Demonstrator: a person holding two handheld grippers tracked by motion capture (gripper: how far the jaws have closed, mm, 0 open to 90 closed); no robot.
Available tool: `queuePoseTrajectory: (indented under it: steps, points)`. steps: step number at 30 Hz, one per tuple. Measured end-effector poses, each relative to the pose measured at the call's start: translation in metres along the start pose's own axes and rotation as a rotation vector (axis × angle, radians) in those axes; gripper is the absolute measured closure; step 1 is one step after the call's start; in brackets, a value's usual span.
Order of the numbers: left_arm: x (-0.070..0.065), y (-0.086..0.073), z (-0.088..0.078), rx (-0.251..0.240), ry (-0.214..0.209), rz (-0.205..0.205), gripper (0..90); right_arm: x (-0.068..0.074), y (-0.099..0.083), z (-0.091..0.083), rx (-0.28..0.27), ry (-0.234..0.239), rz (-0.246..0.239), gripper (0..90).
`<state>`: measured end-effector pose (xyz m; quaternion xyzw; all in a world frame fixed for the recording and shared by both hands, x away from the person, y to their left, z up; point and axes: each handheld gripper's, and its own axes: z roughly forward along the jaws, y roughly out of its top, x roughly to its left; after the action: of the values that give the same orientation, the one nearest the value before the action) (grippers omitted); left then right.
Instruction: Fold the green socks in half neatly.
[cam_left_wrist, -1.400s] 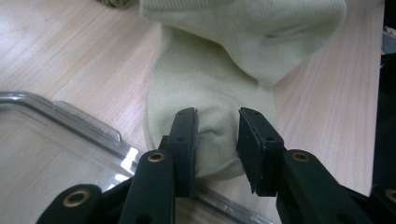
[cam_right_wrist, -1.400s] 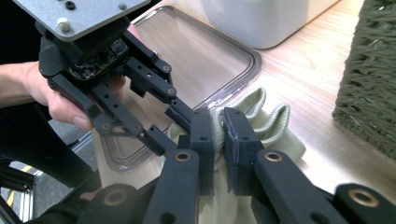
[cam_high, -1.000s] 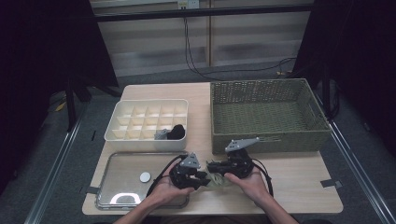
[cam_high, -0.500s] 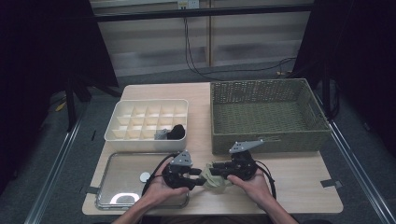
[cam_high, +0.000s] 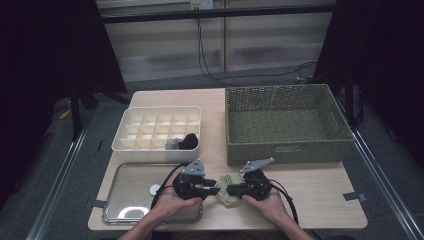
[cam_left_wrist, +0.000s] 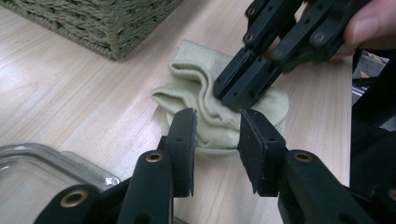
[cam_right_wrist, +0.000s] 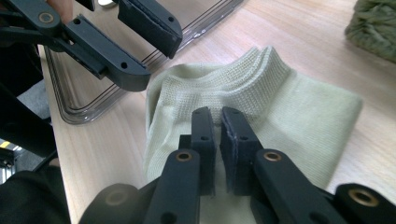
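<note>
Ribbed cream knit sock (cam_right_wrist: 261, 107), crumpled

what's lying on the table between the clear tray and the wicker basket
A pale green sock, bunched up on the bare wood between the clear tray and the wicker basket. Both grippers meet over it in the high view.

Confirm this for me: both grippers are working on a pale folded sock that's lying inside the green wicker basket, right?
Not quite. The sock lies on the bare wooden table in front of the wicker basket, not inside it; the high view shows this. Both the left gripper and the right gripper are indeed working on it.
</note>
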<state>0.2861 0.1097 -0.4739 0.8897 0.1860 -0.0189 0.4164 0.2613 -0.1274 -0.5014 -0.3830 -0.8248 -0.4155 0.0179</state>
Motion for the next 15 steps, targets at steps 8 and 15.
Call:
queuePoseTrajectory:
  steps: [8,15]
  points:
    - [-0.001,0.008,0.005,-0.025,-0.020,-0.002,72.3,0.002,0.001,-0.009,-0.027,0.003,0.006,79.3]
    - [0.000,0.021,0.014,-0.007,-0.036,0.015,76.2,-0.002,-0.004,-0.028,-0.064,-0.016,0.031,79.4]
